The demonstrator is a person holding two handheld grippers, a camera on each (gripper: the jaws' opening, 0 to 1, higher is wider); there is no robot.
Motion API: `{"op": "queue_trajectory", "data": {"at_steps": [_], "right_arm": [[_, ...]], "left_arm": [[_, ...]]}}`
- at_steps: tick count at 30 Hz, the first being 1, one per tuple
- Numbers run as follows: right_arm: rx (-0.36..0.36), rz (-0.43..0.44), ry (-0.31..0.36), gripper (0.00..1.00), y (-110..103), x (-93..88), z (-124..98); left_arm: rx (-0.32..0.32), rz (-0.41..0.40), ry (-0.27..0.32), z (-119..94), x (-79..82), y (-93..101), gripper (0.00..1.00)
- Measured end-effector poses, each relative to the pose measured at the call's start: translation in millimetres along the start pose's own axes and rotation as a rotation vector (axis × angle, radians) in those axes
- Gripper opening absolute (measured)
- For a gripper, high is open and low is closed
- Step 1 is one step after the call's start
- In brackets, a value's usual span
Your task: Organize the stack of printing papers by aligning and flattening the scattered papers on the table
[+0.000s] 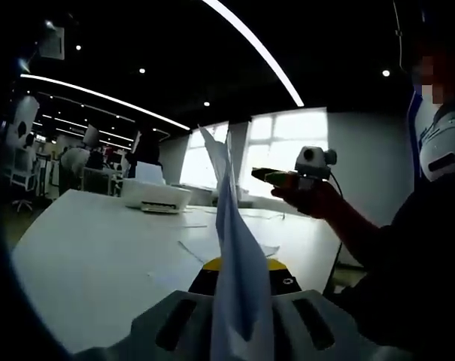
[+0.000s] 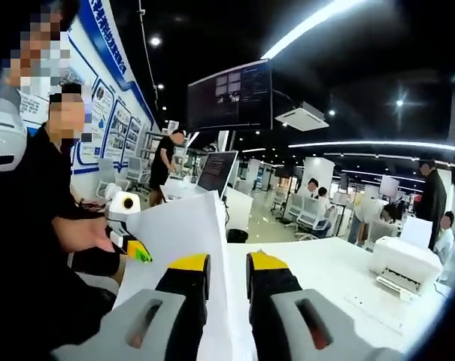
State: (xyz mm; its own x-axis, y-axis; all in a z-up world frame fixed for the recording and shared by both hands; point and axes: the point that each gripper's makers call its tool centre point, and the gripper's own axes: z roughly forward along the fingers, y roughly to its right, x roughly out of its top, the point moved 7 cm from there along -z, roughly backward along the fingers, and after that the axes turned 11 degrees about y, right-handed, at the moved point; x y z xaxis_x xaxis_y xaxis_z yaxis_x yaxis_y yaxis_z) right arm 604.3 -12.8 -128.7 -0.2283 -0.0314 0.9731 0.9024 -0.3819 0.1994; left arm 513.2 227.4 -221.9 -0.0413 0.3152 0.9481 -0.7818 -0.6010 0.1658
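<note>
A: Left hand-held gripper (image 1: 238, 289) first. Jaws pinched on a paper stack (image 1: 235, 248), held edge-on so it stands up from between them like a blade, top corner curling to the far side.

B: Right hand-held gripper (image 2: 218, 274)?

A: Yellow-tipped jaws narrow, a slim gap between them. The same stack (image 2: 178, 226) sits broadside just left of them. Whether they touch the sheets, cannot tell; nothing visibly pinched.

B: So the stack is off the worktop (image 1: 92, 248)?

A: Raised above it, yes. A few loose sheets (image 1: 212, 252) lie flat on the white surface beyond the left jaws. A printer (image 1: 156, 197) sits further back.

B: Risks?

A: Single grip on one edge. Judgement: the free top could flop or fan out, and inner sheets could slide if the pinch eases, scattering more. Tapping down at a tilt would skew the edges rather than square them. The right jaws closing off-centre could crease the near sheet.

B: Hand pose?

A: In the left gripper view the person's hand (image 1: 313, 197) holds the right tool level, pointing left toward the paper, forearm angled up from the body at right. In the right gripper view the other hand (image 2: 84, 233) grips the left tool at the sheet's left edge, near the torso.

B: Beyond that?

A: Open office, other people, a hanging monitor (image 2: 231, 96).
</note>
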Motion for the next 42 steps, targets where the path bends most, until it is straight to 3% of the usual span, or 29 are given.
{"op": "queue_trajectory", "data": {"at_steps": [5,15,23,42], "right_arm": [[-0.021,-0.004,-0.009,0.14,2,-2.0,-2],[-0.045,0.079,0.05,0.2,8,3.0,-11],[-0.098,0.05,0.019,0.15,14,-2.9,-19],[-0.149,0.071,0.0,0.15,18,-15.3,-37]], "left_arm": [[0.001,-0.003,0.001,-1,-0.7,-0.4,0.06],[0.004,-0.005,-0.002,-1,-0.3,-2.0,0.06],[0.006,-0.006,-0.002,-1,0.7,-2.1,0.06],[0.014,-0.005,-0.002,0,1.7,6.0,0.06]]}}
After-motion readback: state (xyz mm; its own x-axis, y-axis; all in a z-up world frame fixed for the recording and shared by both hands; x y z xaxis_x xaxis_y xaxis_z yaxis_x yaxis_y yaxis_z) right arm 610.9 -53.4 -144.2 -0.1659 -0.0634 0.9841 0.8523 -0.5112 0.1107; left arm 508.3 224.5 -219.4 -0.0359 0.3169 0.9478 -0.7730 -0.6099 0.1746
